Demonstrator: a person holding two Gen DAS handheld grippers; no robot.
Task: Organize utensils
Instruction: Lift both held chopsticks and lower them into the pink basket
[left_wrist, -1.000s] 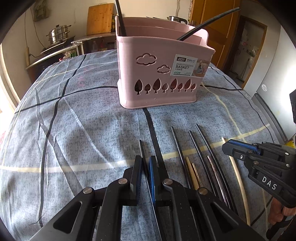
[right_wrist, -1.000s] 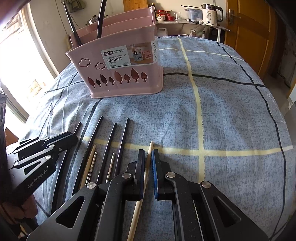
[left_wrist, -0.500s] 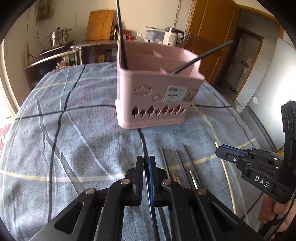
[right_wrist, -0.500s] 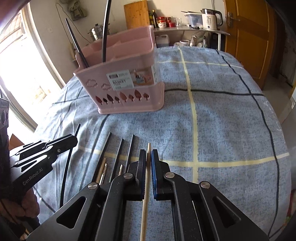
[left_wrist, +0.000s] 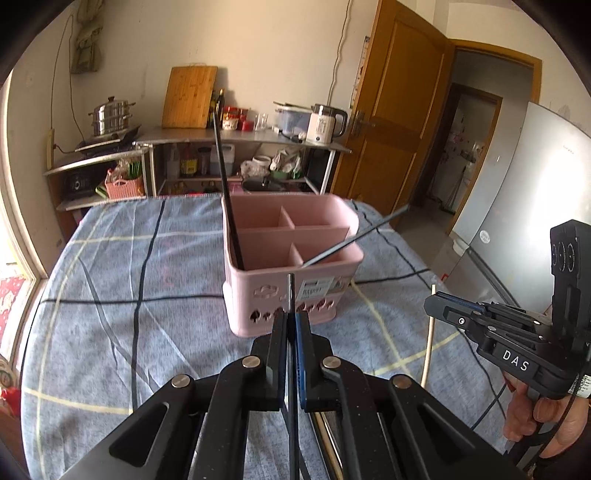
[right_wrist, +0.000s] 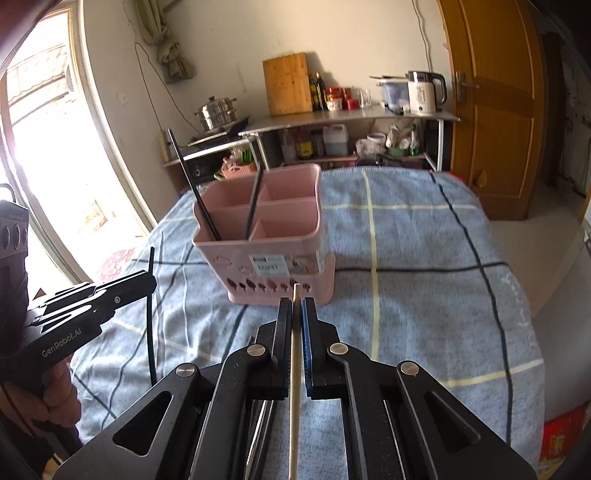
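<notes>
A pink divided basket (left_wrist: 280, 295) (right_wrist: 273, 258) stands on the blue checked cloth, with two black chopsticks (left_wrist: 227, 192) (right_wrist: 192, 188) leaning in its compartments. My left gripper (left_wrist: 290, 314) is shut on a black chopstick (left_wrist: 290, 291), lifted above the cloth, its tip in front of the basket's near wall. My right gripper (right_wrist: 296, 301) is shut on a pale wooden chopstick (right_wrist: 294, 369), also raised. In the left wrist view the right gripper (left_wrist: 443, 308) shows at the right with its pale chopstick (left_wrist: 429, 339). The left gripper (right_wrist: 147, 282) and its black chopstick (right_wrist: 149, 332) show at the left of the right wrist view.
The blue cloth (left_wrist: 110, 314) covers a table. Behind it a metal shelf (left_wrist: 240, 136) carries a steamer pot (left_wrist: 110, 116), a cutting board (left_wrist: 190, 96), jars and a kettle (left_wrist: 327, 123). A fridge (left_wrist: 517, 221) and a wooden door (left_wrist: 399, 110) stand right. More utensils lie under the grippers.
Both grippers have risen off the cloth, each carrying its chopstick. The view tilted up, so the basket's compartments and the back wall now show.
</notes>
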